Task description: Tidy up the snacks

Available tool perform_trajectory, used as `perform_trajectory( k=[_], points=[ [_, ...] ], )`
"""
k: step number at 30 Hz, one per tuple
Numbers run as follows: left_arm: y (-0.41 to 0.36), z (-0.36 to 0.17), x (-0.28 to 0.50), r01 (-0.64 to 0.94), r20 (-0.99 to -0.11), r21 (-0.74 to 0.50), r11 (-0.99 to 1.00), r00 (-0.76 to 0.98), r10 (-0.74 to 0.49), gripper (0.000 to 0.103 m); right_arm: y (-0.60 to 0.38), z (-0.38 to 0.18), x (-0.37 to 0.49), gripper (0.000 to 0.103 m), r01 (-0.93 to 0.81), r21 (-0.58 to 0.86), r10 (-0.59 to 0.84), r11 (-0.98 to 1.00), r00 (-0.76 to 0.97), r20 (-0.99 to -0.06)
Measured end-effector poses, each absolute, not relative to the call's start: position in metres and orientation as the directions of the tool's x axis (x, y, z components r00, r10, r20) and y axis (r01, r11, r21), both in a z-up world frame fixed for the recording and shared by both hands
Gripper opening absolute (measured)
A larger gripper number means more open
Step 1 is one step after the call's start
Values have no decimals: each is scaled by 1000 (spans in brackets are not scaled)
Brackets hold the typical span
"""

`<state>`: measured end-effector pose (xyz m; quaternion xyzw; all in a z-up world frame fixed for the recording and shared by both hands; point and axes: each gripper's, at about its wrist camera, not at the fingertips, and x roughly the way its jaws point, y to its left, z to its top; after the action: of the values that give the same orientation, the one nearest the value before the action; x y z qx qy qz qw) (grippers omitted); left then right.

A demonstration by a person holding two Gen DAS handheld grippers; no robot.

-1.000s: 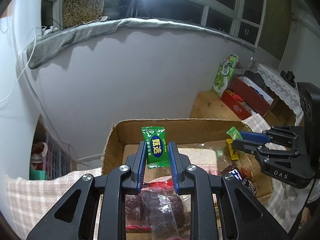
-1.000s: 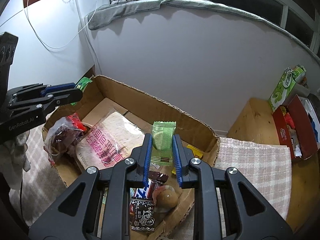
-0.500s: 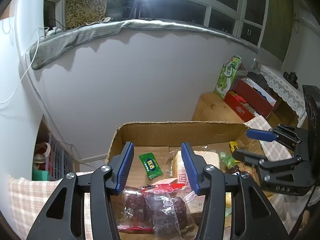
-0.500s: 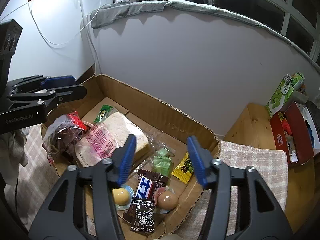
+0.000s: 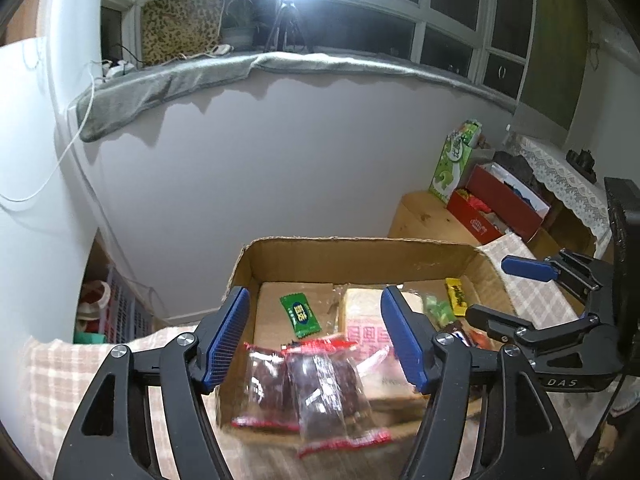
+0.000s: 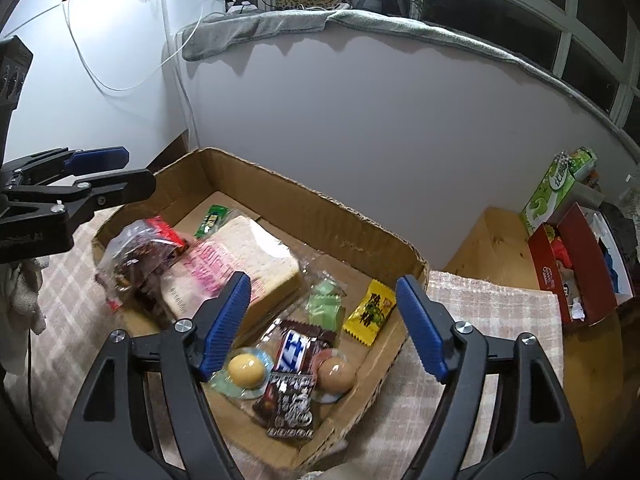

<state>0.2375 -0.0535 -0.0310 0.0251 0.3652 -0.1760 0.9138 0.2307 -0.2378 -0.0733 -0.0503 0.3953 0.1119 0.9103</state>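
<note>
Assorted wrapped snacks (image 6: 296, 352) inside cardboard box (image 6: 320, 212)

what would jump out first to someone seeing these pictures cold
Probably the shallow cardboard box full of snacks on the checked cloth, with a big wrapped bread slice at its middle and a bright yellow candy packet near its right wall. Both the left gripper and right gripper hang over it, jaws opening and empty.

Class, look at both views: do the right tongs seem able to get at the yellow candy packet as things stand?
Probably yes. The yellow candy packet lies flat and uncovered near the cardboard box's right wall, just ahead of the right tongs, whose jaws are opening with nothing between them.
</note>
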Motion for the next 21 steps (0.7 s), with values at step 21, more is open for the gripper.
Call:
perform_trajectory(
  k=[21],
  points=[
    [-31, -5, 135, 328, -598, -130, 936, 727, -338, 70, -213, -38, 123, 78, -258, -60, 162, 964, 753, -638]
  ],
)
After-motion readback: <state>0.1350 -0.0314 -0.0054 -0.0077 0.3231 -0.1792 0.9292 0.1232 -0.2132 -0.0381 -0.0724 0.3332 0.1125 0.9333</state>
